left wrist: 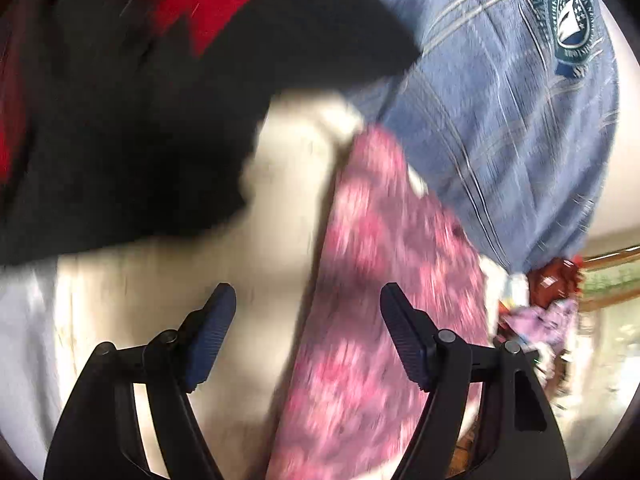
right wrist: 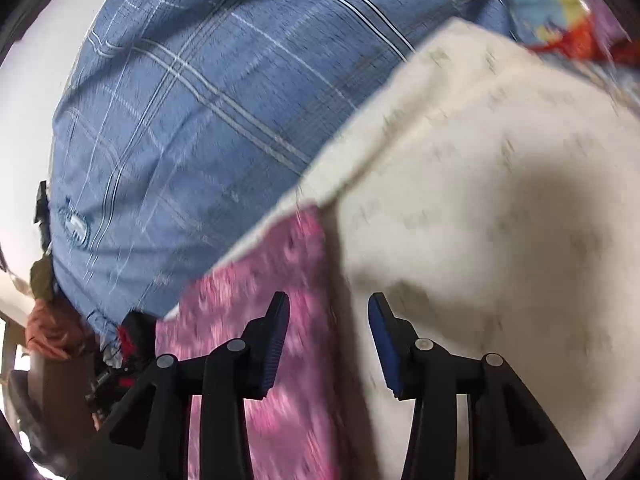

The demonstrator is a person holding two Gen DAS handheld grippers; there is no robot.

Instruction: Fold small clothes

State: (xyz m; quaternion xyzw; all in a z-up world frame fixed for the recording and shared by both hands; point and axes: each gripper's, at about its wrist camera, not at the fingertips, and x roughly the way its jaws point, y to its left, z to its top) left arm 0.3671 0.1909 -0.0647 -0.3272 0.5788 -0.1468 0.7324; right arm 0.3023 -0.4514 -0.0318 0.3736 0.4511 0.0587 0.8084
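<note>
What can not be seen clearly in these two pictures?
- Left wrist view: motion blur hides the pink cloth's print.
- Left wrist view: the black and red fabric is blurred and cut by the edge; what it is stays unclear.
- Right wrist view: the emblem on the blue plaid cloth is too blurred to read.

1. A cream, cloth-covered surface (left wrist: 280, 200) lies beneath and ahead of the left tool (left wrist: 308, 292).
2. A wooden rail (left wrist: 612, 258) runs far to its right.
3. A reddish-brown lump (left wrist: 554, 278), possibly a bag, sits just before that rail.
</note>
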